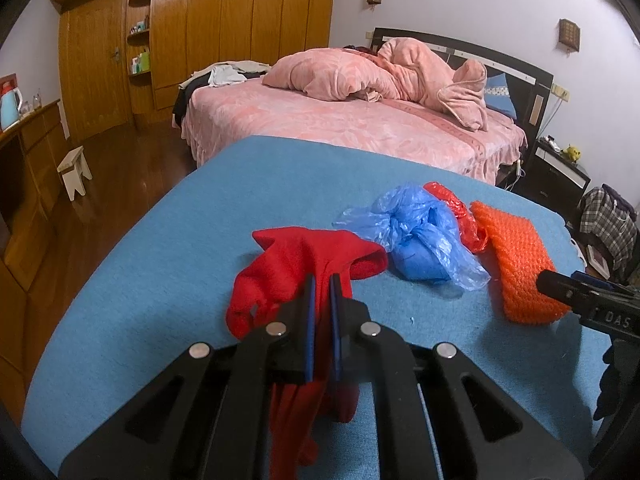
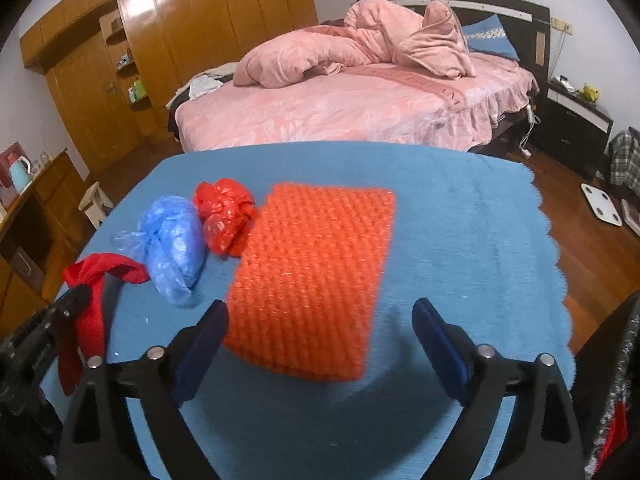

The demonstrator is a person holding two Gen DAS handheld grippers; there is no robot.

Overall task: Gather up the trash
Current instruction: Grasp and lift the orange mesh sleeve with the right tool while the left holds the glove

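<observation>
My left gripper [image 1: 322, 280] is shut on a red cloth [image 1: 288, 268], which hangs down between its jaws above the blue-covered table [image 1: 160, 280]; the red cloth also shows in the right wrist view [image 2: 96, 292]. A crumpled blue plastic bag [image 1: 416, 236] [image 2: 172, 240], a crumpled red plastic bag [image 1: 460, 216] [image 2: 226, 216] and an orange bubble-wrap pouch [image 1: 516, 264] [image 2: 316, 276] lie on the table. My right gripper [image 2: 320, 312] is open, its jaws on either side of the pouch's near end, just above it.
A bed [image 1: 360, 120] with pink bedding stands behind the table. A wooden wardrobe [image 1: 224, 24] lines the far wall. A small white stool [image 1: 74, 170] and a low cabinet stand at left. A nightstand [image 2: 576, 120] and floor clutter are at right.
</observation>
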